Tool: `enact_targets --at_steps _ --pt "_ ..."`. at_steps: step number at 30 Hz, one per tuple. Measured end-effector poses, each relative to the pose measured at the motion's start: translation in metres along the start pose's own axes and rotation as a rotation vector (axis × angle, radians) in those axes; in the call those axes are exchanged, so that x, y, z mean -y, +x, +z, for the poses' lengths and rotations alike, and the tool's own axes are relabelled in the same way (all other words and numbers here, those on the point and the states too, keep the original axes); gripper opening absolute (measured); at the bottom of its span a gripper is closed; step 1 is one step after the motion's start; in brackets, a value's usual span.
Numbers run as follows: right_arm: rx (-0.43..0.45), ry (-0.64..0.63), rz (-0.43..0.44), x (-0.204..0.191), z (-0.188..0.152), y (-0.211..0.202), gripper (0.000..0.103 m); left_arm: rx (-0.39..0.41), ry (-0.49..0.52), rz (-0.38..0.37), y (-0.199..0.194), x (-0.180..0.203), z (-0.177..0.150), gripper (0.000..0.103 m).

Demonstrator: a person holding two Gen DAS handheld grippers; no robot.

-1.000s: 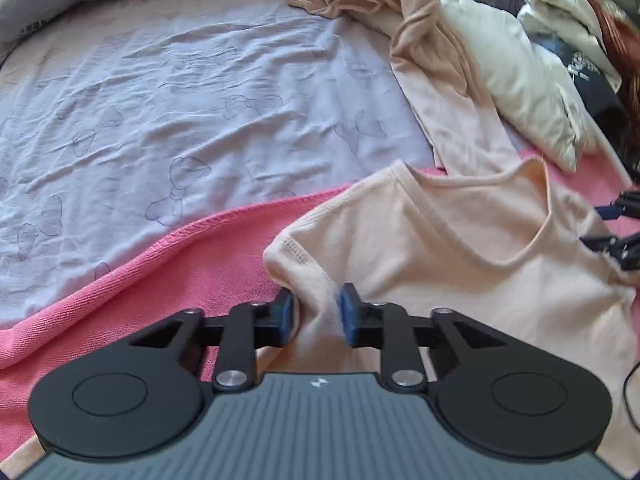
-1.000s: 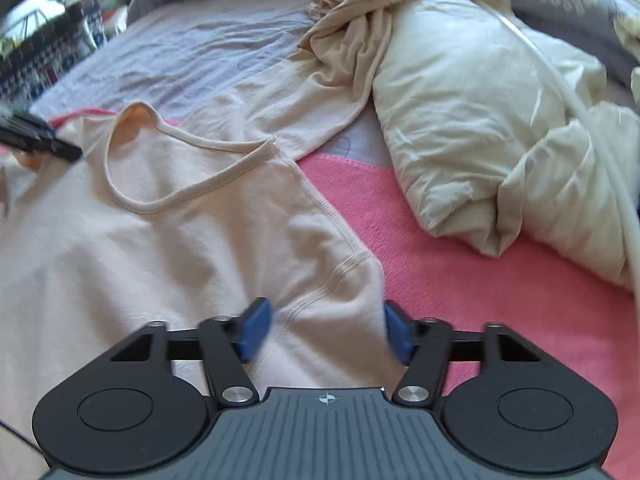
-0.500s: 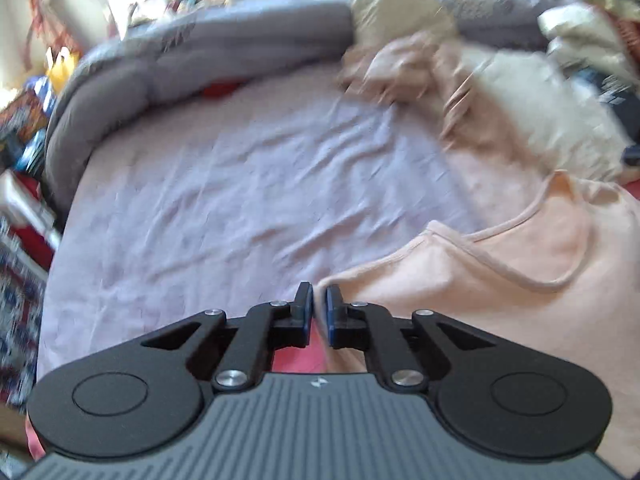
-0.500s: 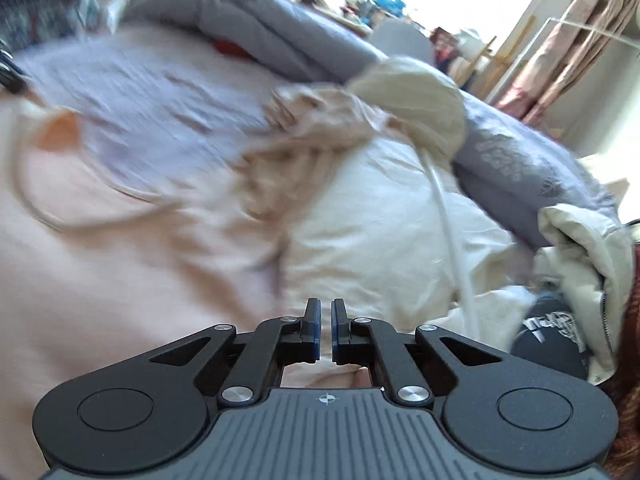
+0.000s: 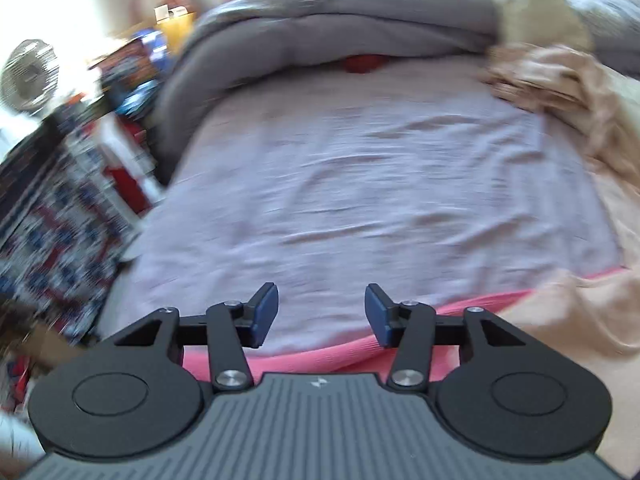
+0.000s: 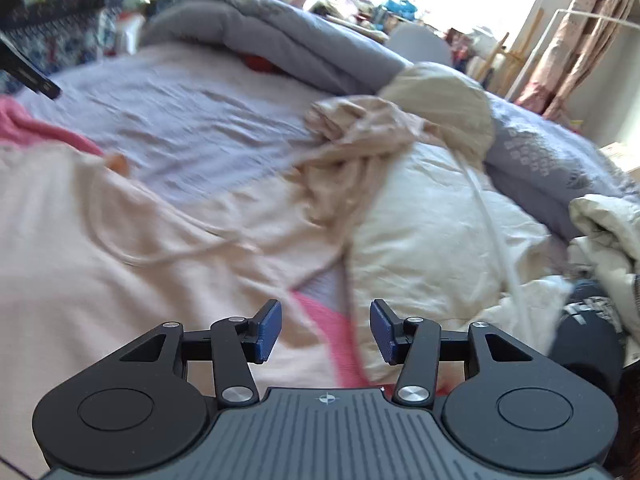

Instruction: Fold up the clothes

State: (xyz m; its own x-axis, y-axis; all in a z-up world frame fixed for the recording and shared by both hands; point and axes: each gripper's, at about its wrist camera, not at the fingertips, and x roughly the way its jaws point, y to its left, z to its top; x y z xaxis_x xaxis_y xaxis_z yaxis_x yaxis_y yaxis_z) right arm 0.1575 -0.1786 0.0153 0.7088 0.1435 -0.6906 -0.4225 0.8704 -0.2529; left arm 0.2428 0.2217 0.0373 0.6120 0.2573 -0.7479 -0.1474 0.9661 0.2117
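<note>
Both the left gripper (image 5: 322,316) and the right gripper (image 6: 326,330) have just been opening, their fingers parted with nothing between them, so the next fold wants matched pinches on the peach shirt (image 6: 80,248) (blurred, soft, round-necked), lying flat on the bed (image 5: 360,184) over a pink towel (image 5: 320,356).

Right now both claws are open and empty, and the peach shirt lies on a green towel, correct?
Not quite: the towel under the peach shirt is pink, not green, as the right wrist view shows. The left claw and right claw have just been opening and hold nothing.
</note>
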Motion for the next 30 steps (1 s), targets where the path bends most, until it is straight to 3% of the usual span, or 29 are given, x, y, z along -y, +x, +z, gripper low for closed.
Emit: enact_targets --at_steps 1,4,6,9,10,11,12,13,16,18,19,20,23,24,26,27,30 --pt "0.004 0.015 0.055 -0.007 0.004 -0.008 0.05 -0.007 -0.032 0.013 -0.006 -0.015 -0.004 0.053" --pt "0.006 0.022 0.241 -0.041 0.016 -0.025 0.05 0.021 -0.049 -0.087 -0.043 -0.042 -0.032 0.054" --pt "0.004 -0.023 0.348 -0.075 0.026 -0.028 0.05 0.015 0.035 -0.104 -0.065 -0.038 -0.057 0.06" --pt "-0.038 -0.108 0.418 -0.128 0.022 -0.001 0.055 -0.071 0.166 -0.104 -0.068 -0.02 -0.095 0.069" --pt "-0.077 -0.135 0.417 -0.143 0.017 0.014 0.061 -0.104 0.222 -0.054 -0.059 -0.016 -0.108 0.069" --pt "-0.085 -0.139 0.408 -0.154 0.01 0.025 0.065 -0.158 0.273 0.059 -0.043 -0.015 -0.121 0.069" --pt "-0.021 -0.077 0.384 -0.155 0.001 0.026 0.078 -0.195 0.3 0.152 -0.031 -0.017 -0.133 0.071" --pt "-0.029 -0.032 0.38 -0.153 0.0 0.03 0.081 -0.17 0.23 0.162 -0.033 -0.034 -0.137 0.08" --pt "-0.086 -0.038 0.388 -0.147 0.01 0.029 0.081 -0.199 -0.009 0.241 -0.041 -0.097 -0.142 0.082" --pt "-0.1 -0.06 0.371 -0.15 0.013 0.029 0.083 -0.208 -0.11 0.219 -0.051 -0.138 -0.151 0.084" --pt "-0.112 -0.063 0.357 -0.153 0.016 0.029 0.086 -0.211 -0.138 0.21 -0.054 -0.153 -0.154 0.092" --pt "-0.134 -0.066 0.337 -0.157 0.021 0.029 0.086 -0.206 -0.15 0.221 -0.059 -0.164 -0.157 0.093" --pt "-0.169 -0.118 0.242 -0.176 0.037 0.02 0.083 -0.186 -0.132 0.394 -0.076 -0.18 -0.163 0.082" --pt "-0.124 -0.17 0.228 -0.188 0.04 0.009 0.081 -0.17 -0.15 0.417 -0.083 -0.188 -0.167 0.082" --pt "-0.033 -0.274 0.207 -0.212 0.048 -0.012 0.081 -0.129 -0.283 0.326 -0.1 -0.208 -0.181 0.083" --pt "0.013 -0.33 0.227 -0.23 0.054 -0.023 0.081 -0.115 -0.345 0.286 -0.108 -0.218 -0.189 0.083" --pt "0.146 -0.486 0.326 -0.292 0.075 -0.045 0.081 -0.104 -0.443 0.258 -0.125 -0.235 -0.214 0.083"
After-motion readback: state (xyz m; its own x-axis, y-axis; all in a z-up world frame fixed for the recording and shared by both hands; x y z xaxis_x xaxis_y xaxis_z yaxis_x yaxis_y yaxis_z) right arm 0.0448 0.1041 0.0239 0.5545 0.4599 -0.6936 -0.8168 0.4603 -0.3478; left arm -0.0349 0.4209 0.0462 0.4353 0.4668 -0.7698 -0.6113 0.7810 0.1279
